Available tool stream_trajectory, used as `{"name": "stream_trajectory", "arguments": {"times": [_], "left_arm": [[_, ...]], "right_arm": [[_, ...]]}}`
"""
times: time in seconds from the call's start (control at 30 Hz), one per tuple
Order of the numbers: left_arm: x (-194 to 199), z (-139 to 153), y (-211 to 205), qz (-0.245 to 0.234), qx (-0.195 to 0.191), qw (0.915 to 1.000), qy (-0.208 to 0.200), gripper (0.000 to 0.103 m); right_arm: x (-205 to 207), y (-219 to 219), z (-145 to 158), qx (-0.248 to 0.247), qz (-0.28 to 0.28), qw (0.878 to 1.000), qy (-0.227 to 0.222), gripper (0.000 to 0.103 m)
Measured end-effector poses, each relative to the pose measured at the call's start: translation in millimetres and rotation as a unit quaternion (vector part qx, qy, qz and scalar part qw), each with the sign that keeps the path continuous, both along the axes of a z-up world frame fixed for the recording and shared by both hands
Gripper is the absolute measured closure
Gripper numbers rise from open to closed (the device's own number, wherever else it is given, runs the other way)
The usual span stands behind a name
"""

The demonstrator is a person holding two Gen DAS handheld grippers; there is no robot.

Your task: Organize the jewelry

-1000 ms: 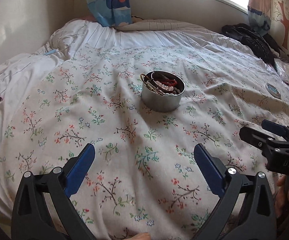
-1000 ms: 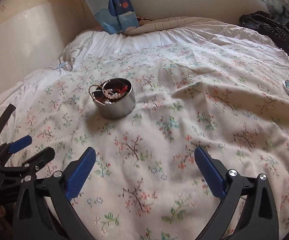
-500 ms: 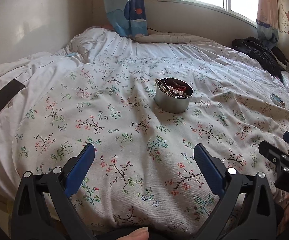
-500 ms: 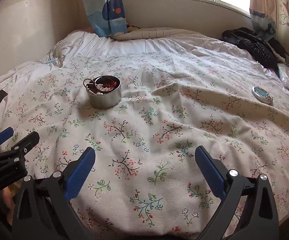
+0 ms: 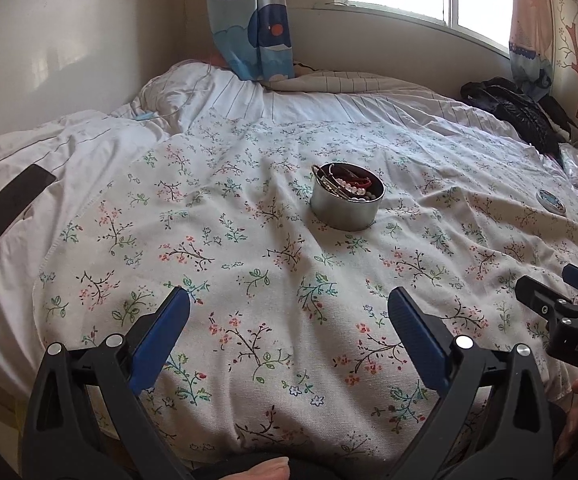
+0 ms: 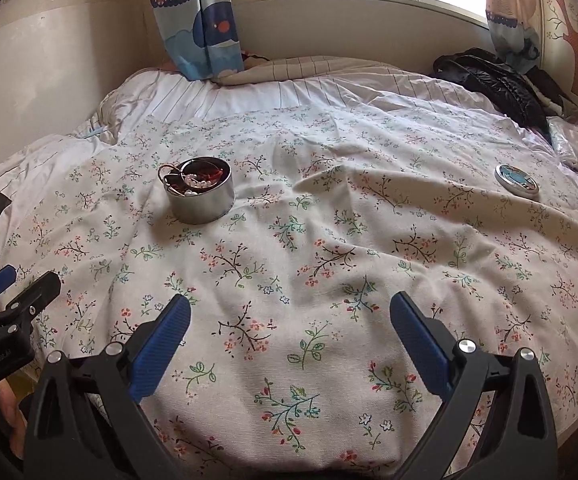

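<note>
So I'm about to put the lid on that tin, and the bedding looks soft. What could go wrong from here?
The tin sits on a rumpled sheet, so a push could tip it. A bangle hangs over its rim and may block the lid or snag. The lid lies flat, hard for the open right gripper to pinch.

Probably a child's bedroom: bed (image 6: 329,240), whale-print curtain (image 6: 201,28).
</note>
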State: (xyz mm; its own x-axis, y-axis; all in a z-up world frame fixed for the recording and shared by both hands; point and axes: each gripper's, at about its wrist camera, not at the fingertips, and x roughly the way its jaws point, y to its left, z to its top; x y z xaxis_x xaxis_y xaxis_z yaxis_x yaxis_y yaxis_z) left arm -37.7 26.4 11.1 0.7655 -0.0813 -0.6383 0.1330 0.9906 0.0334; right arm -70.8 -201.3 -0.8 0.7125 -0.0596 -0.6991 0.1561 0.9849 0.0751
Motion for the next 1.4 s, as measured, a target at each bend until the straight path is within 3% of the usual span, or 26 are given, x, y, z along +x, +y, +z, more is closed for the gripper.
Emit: {"name": "stream_trajectory", "arguments": {"times": [0.33, 0.5, 0.63, 0.8, 1.4], "left_arm": [[4, 0, -4, -0.001, 0.009, 0.9999, 0.008, 0.008], [7, 11, 2, -0.003, -0.005, 0.9999, 0.01, 0.008], [14, 8, 4, 0.006, -0.005, 0.9996, 0.029, 0.008], [7, 12, -1, 0.008, 0.007, 0.9999, 0.005, 0.008], [13, -4, -5, 0.005, 0.009, 0.9999, 0.01, 0.008]], "right_arm": [[1, -2, 0, 0.012, 0.004, 1.0, -0.002, 0.007], [2, -2, 0, 0.019, 0.008, 1.0, -0.005, 0.007], [2, -2, 0, 0.025, 0.012, 1.0, -0.008, 0.007], [2, -6, 0, 0.035, 0.011, 0.999, -0.012, 0.007], [2, -6, 1, 0.033, 0.008, 0.999, -0.013, 0.007]]}}
